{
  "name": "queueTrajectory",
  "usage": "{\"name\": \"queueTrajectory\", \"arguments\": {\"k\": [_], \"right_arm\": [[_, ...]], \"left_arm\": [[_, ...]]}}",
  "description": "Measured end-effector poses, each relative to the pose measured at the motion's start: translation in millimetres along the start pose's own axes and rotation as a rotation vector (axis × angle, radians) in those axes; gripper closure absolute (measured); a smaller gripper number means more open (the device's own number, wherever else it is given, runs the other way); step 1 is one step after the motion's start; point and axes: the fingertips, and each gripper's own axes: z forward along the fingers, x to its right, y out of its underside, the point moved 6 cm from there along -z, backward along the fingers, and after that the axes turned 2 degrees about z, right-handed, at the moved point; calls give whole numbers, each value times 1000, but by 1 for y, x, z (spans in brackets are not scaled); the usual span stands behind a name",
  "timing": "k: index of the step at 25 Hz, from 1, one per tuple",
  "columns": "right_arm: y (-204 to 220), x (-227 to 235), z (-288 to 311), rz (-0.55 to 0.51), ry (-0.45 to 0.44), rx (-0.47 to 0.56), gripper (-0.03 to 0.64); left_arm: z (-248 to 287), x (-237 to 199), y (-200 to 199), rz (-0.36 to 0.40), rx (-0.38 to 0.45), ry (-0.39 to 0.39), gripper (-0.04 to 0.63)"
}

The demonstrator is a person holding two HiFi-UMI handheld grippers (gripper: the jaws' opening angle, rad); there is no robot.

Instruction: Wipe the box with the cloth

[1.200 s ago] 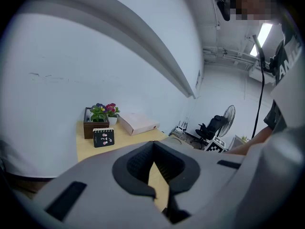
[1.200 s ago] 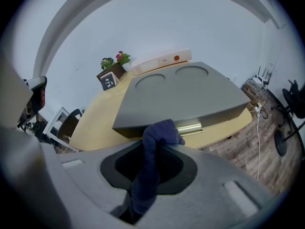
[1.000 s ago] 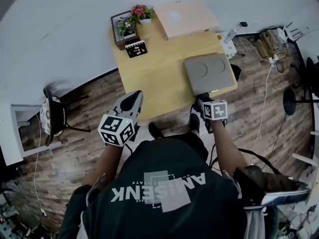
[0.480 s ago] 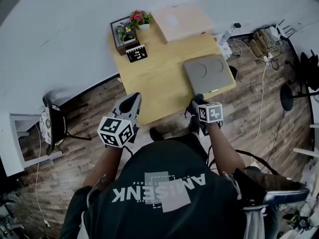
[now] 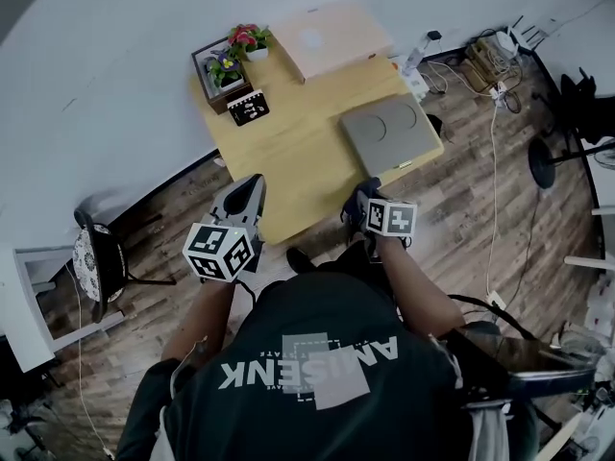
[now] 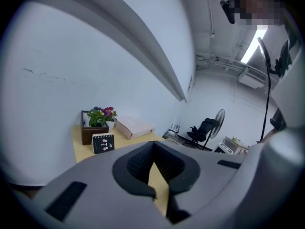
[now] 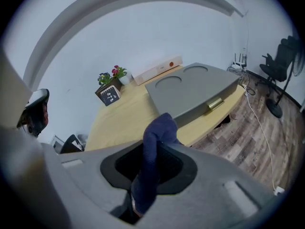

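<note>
- Table is bare across its middle and left front, so there's open passage from the near edge.
- Box fills the right-front corner; its top is bare.
- The back is blocked by the planter, the calendar just in front of it, and the pink case at back right.
- A bare strip lies between box and case.
- On the floor, a chair stands left and cables lie right.

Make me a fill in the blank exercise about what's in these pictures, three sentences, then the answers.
1. The right gripper has its jaws shut on a dark blue ____.
2. The left gripper has its jaws together, and they hold ____.
3. The grey box on the table has ____ round recesses in its top.

Missing words: cloth; nothing; two.
</note>
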Motion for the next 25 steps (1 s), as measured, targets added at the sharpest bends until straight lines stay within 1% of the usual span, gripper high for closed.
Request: {"name": "queueTrajectory", "arguments": {"k": [5,9,14,18,25], "right_arm": [[-2,4,13,78,8,40,548],[-10,3,22,83,21,49,548],[-11,-1,28,159,39,62,546],[-15,-3,27,222,38,78,548],[-20,-5,30,323,4,140,548]], "left_arm": [[9,-3,-4,16,-21,17,595],[7,-6,-7,32,-28,13,595],[-5,-16,-6,18,-23,-1,595],[-13,-22,-4,8,-25,-8,595],[-17,-32,-2,11,-15,-9,595]]}}
